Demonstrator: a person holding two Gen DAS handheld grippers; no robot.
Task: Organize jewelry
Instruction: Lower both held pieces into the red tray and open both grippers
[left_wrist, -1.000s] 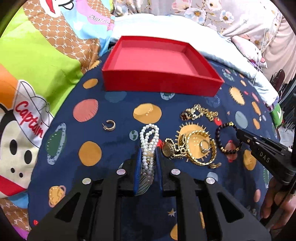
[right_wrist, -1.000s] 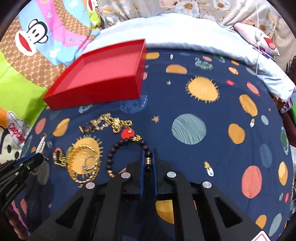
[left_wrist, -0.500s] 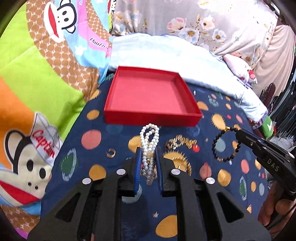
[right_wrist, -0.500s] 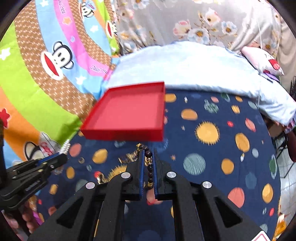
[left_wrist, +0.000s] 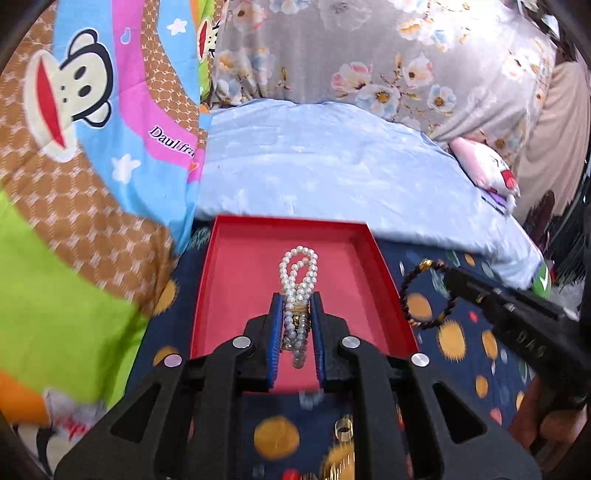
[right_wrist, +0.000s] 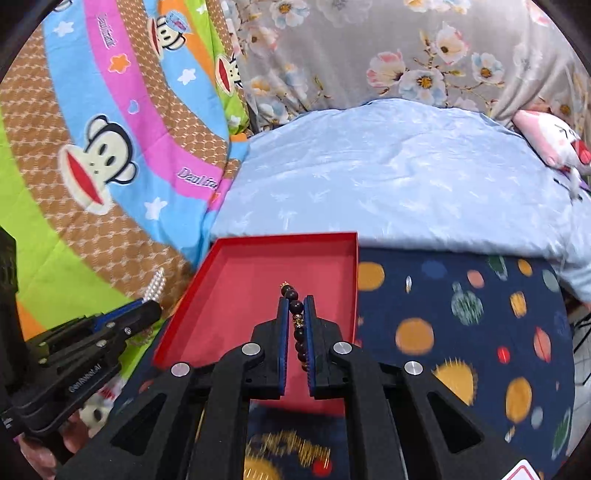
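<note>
Both grippers have risen from the navy planet-print blanket (right_wrist: 461, 332) and travelled toward the shallow square red cardboard tray (left_wrist: 236, 280), which half a second ago lay farther ahead of them. The left gripper (left_wrist: 297, 325) now hangs over the tray's near half, its blue-padded jaws clamped on a looped white pearl bracelet (left_wrist: 299, 273) that juts forward past the fingertips above the red floor. In the right wrist view the right gripper (right_wrist: 296, 325) sits over the tray's near right corner, jaws pinched on a dark round-bead bracelet with a small gold spacer (right_wrist: 297, 321); the beads run in a line between the pads. From the left wrist view that same bracelet shows as an open ring dangling just outside the tray's right wall, above the blanket. The tray rests on the blanket's far edge, against a pale blue sheet (left_wrist: 332, 166), with a cartoon-monkey quilt (left_wrist: 92, 147) to the left. Blurred gold jewelry (right_wrist: 288, 446) lies on the blanket below the grippers, near the bottom of both views, including a small gold ring (left_wrist: 343, 430).
</note>
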